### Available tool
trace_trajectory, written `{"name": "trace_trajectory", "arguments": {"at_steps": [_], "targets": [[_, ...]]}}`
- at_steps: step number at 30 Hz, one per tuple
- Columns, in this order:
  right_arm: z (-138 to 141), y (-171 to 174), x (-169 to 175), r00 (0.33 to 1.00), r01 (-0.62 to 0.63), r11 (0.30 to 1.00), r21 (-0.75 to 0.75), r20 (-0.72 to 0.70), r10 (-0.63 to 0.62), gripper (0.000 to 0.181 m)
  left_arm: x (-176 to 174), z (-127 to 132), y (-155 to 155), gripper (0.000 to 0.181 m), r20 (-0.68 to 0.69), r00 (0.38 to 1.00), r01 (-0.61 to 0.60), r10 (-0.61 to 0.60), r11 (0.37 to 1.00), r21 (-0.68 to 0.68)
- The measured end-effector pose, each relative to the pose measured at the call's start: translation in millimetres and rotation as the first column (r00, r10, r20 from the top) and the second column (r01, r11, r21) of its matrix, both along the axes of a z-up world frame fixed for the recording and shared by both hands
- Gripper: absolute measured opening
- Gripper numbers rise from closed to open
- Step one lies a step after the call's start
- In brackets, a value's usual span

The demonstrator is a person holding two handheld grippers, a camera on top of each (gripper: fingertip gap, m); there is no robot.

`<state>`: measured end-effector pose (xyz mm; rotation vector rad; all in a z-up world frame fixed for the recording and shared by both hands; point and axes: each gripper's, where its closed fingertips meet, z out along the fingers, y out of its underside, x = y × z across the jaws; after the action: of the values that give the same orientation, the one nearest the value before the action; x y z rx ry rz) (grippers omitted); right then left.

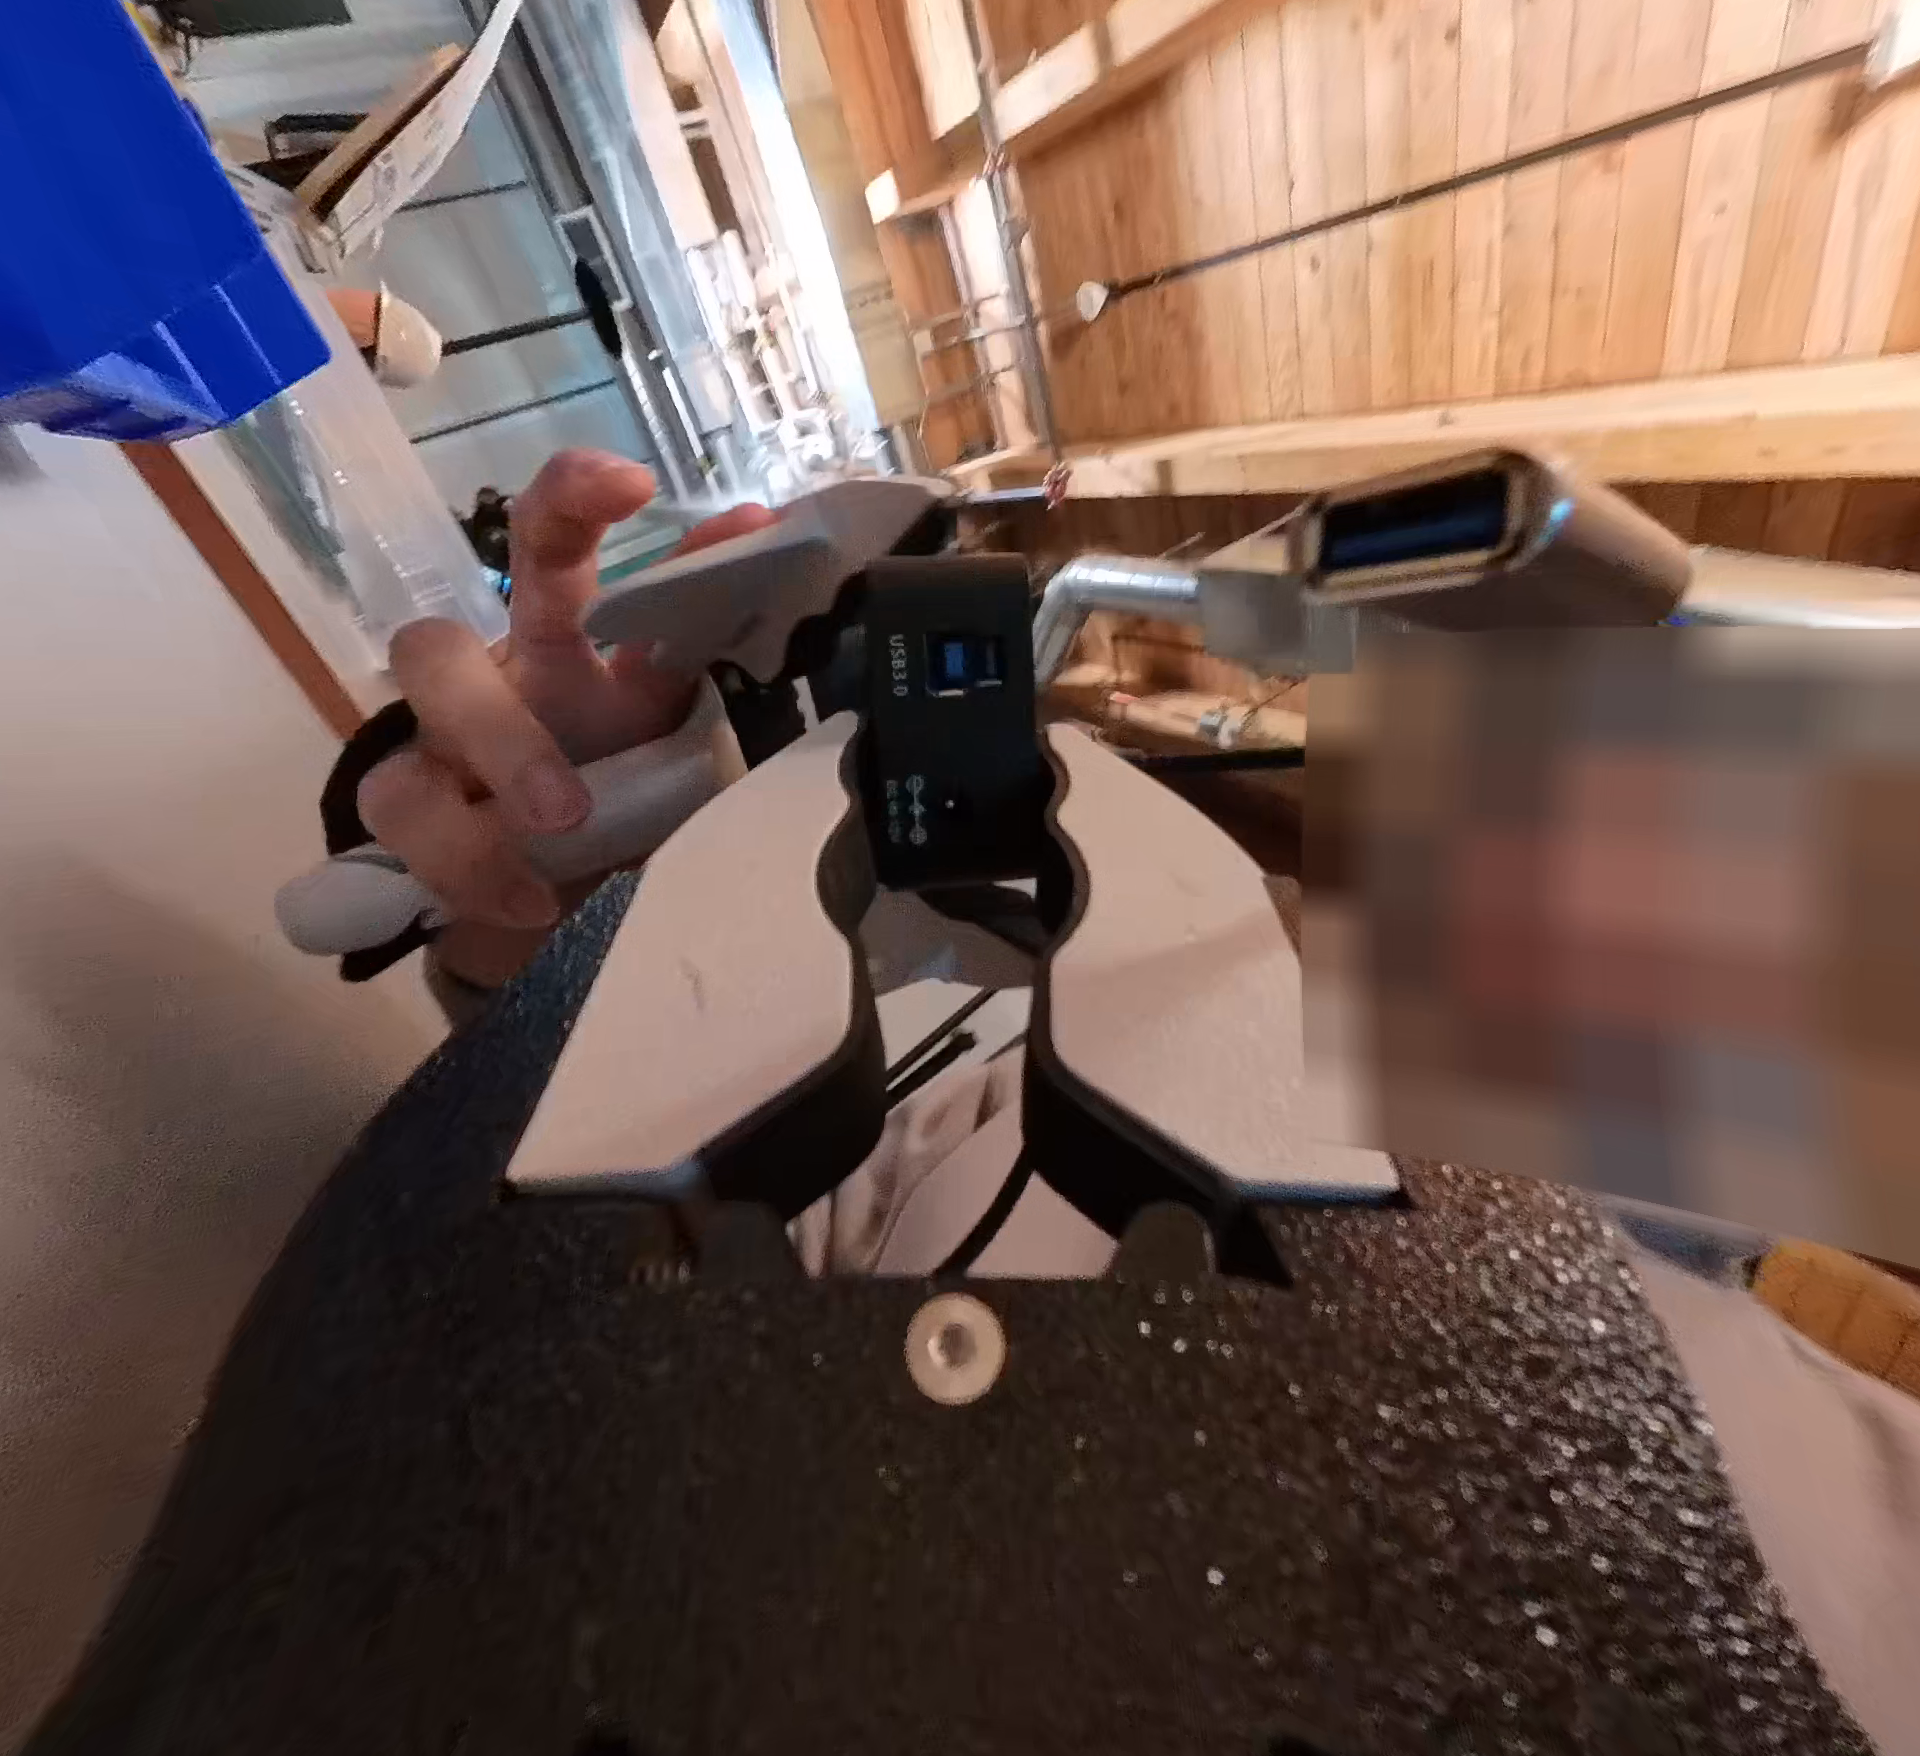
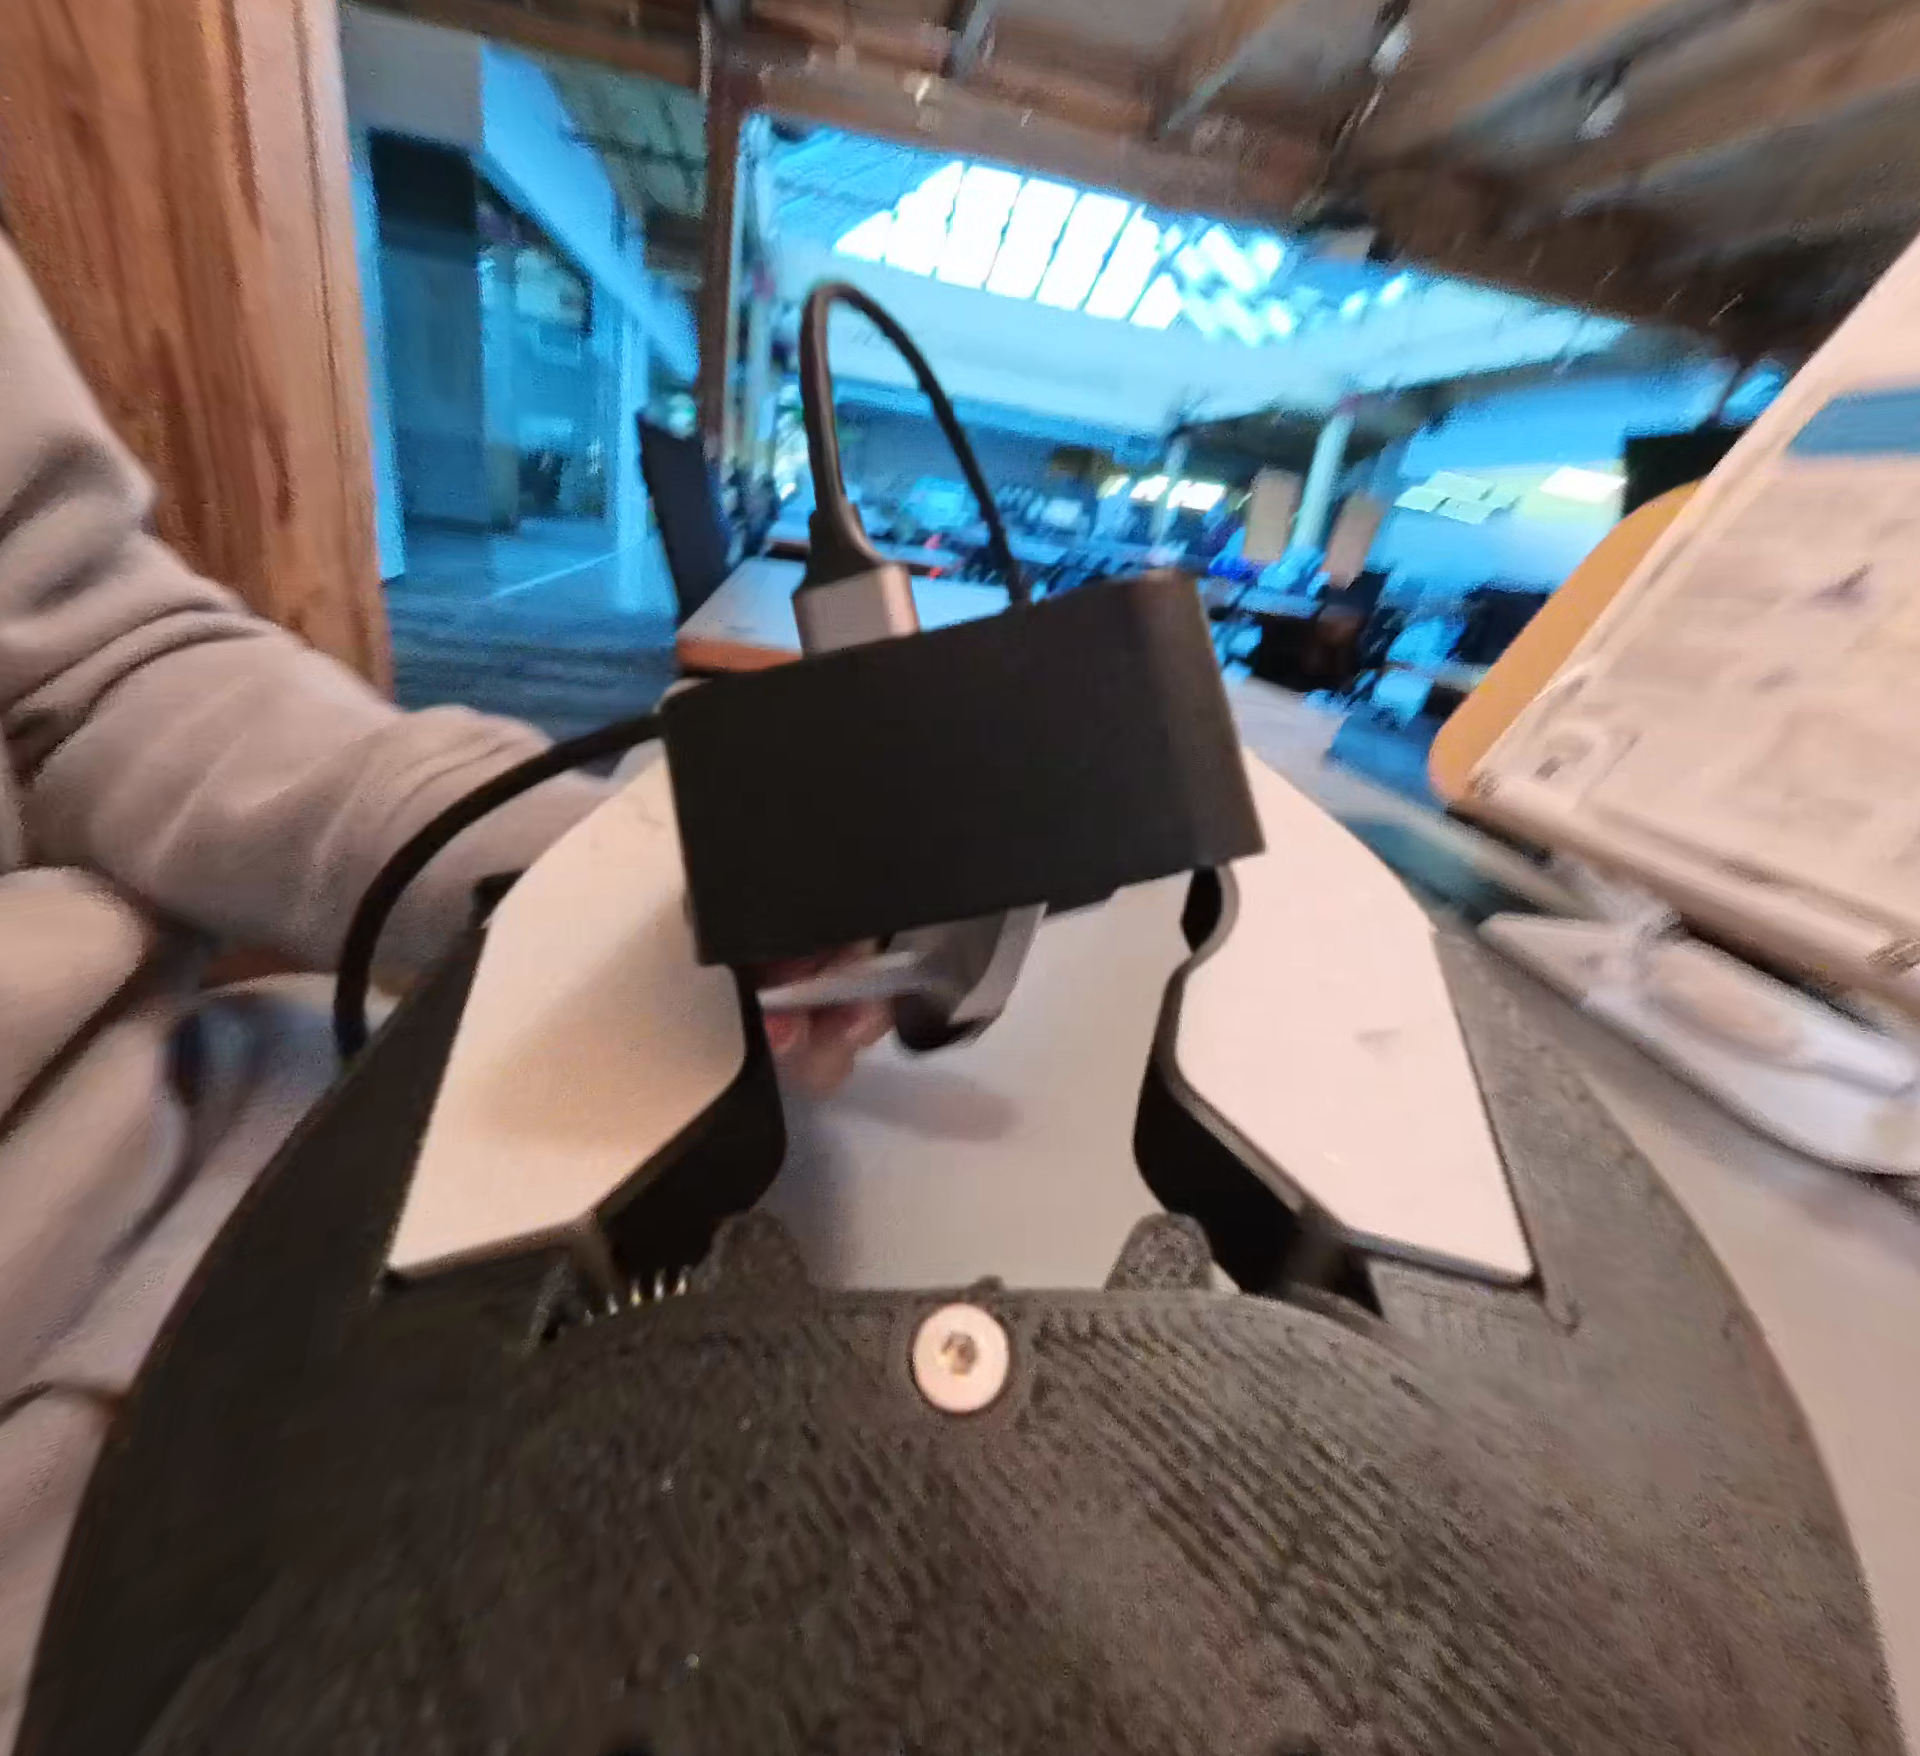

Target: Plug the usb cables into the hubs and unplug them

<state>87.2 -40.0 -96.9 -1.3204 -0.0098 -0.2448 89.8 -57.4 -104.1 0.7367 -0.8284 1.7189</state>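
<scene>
In the left wrist view my left gripper (image 1: 951, 771) is shut on a black USB hub (image 1: 951, 719), whose end port faces the camera. A grey hub (image 1: 1475, 532) with a blue port hangs close by at the right. My right gripper (image 1: 790, 553) is held by a hand (image 1: 520, 719) just left of the black hub's far end. In the right wrist view the black hub (image 2: 956, 771) lies across my right gripper (image 2: 945, 833). Its jaws stand wide apart and grip nothing. A grey plug (image 2: 852, 610) with a looping black cable (image 2: 914, 397) sits in the hub's top.
A blue bin (image 1: 125, 200) and a clear plastic container (image 1: 343, 501) stand at the left over a white table (image 1: 125, 927). A wooden plank wall (image 1: 1455, 148) runs behind. A grey sleeve (image 2: 208, 719), a wooden post (image 2: 187, 252) and a white flat package (image 2: 1714, 719) flank the right gripper.
</scene>
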Motion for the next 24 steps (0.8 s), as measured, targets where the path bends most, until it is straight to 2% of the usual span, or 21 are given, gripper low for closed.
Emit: {"name": "trace_trajectory", "arguments": {"at_steps": [2,5,8,11,13,14,16,18,20,22,24], "targets": [[10.8,-5.9,5.2,0.993,0.084,0.995,0.061,0.073,-0.089,0.08,0.8,0.6,-3.3,0.029,-0.056,0.998,0.002,-0.004,0.999,-0.045],[15.0,-14.2,7.5,0.984,0.128,0.989,0.073,0.115,-0.135,0.074,0.1,-0.5,-8.1,0.03,-0.102,0.995,0.008,-0.017,0.996,-0.087],[10.4,-14.7,12.7,0.987,0.145,0.989,-0.015,0.072,-0.144,0.073,3.8,-4.3,-9.5,0.028,-0.108,0.994,-0.011,-0.001,0.995,-0.102],[8.9,-16.0,16.2,0.981,0.192,0.972,-0.132,0.063,-0.186,0.072,14.6,-13.6,-3.8,0.038,0.029,0.989,-0.145,0.144,0.989,0.038],[12.0,-31.5,27.0,0.95,0.311,0.922,-0.232,0.09,-0.298,0.071,19.8,-15.8,9.7,0.048,0.172,0.961,-0.242,0.217,0.96,0.143],[13.3,-44.0,34.0,0.929,0.37,0.882,-0.291,0.09,-0.36,0.072,18.0,-15.8,15.9,0.047,0.263,0.937,-0.288,0.232,0.937,0.196],[22.4,-83.2,58.5,0.829,0.546,0.757,-0.359,0.097,-0.551,0.071,8.4,-21.5,23.2,0.047,0.463,0.864,-0.375,0.2,0.868,0.325],[36.0,-125.4,86.0,0.715,0.656,0.629,-0.417,0.076,-0.695,0.072,-4.8,-31.6,26.1,0.048,0.63,0.77,-0.448,0.102,0.789,0.42],[60.8,-173.8,121.9,0.518,0.797,0.45,-0.403,0.072,-0.852,0.071,-15.7,-43.9,26.4,0.049,0.715,0.699,-0.485,-0.012,0.726,0.487],[64.5,-198.1,152.3,0.46,0.776,0.419,-0.472,-0.032,-0.888,0.072,-23.0,-53.1,26.0,0.055,0.734,0.674,-0.485,-0.086,0.698,0.527],[60.4,-216.6,186.0,0.379,0.792,0.366,-0.488,-0.077,-0.922,0.072,-24.9,-56.3,25.9,0.055,0.733,0.674,-0.477,-0.092,0.703,0.527]]}}
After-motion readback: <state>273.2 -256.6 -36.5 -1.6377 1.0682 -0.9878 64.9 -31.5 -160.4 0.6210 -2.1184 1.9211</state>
